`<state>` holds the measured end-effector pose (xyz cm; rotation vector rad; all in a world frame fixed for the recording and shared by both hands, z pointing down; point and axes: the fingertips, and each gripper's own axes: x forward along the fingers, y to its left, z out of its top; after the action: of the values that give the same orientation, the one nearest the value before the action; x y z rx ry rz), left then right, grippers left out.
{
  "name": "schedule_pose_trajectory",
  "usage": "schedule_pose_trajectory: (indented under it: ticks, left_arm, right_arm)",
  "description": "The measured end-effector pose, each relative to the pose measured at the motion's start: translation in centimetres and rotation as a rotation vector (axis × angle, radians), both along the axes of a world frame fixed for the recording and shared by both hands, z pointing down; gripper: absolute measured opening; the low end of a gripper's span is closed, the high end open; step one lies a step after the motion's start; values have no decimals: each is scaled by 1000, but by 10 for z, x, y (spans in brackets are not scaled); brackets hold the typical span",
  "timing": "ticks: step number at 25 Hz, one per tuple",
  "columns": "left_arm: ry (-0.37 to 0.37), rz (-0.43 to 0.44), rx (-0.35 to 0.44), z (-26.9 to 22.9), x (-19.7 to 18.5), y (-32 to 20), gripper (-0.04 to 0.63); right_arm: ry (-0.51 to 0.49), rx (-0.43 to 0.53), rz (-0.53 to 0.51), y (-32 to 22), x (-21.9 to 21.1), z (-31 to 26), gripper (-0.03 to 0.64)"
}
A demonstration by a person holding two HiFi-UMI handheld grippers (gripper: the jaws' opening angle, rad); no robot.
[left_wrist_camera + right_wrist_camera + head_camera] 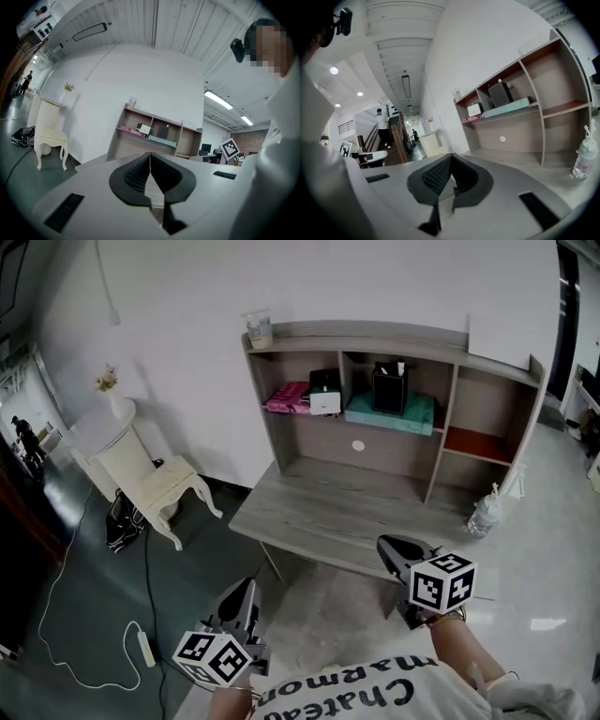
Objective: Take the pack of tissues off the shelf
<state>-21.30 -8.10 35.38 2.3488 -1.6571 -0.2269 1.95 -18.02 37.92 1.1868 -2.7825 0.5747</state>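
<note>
A wooden desk point(328, 512) carries a shelf unit point(450, 418). A pink pack point(288, 397) lies at the left of the shelf, beside a white box point(324, 392). Further right, a black box point(389, 388) stands on a flat teal pack point(389, 415). My left gripper point(246, 589) hangs low at the front left, well short of the desk, shut and empty. My right gripper point(386, 546) hovers over the desk's front edge, also shut with nothing in it. The left gripper view shows the shut left gripper point(150, 157) facing the distant pink pack point(125, 129). The right gripper view shows the right gripper point(451, 158) and the pink pack point(469, 120).
A plastic water bottle point(485, 515) stands at the desk's right end. A glass point(259, 329) sits on the shelf unit's top left corner. A white chair point(150, 479), a black bag point(122, 521) and a power strip point(145, 648) with its cable are on the floor to the left.
</note>
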Motion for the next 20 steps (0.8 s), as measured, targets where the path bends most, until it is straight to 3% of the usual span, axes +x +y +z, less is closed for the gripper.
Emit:
schedule_pose_trajectory:
  ticks: [10, 20]
  left_arm:
    - [5, 67, 50, -11, -42, -55, 18]
    - [37, 173, 6, 0, -21, -102, 18]
  right_arm:
    - [21, 43, 73, -37, -35, -4, 8]
    - [53, -13, 138, -67, -16, 12, 8]
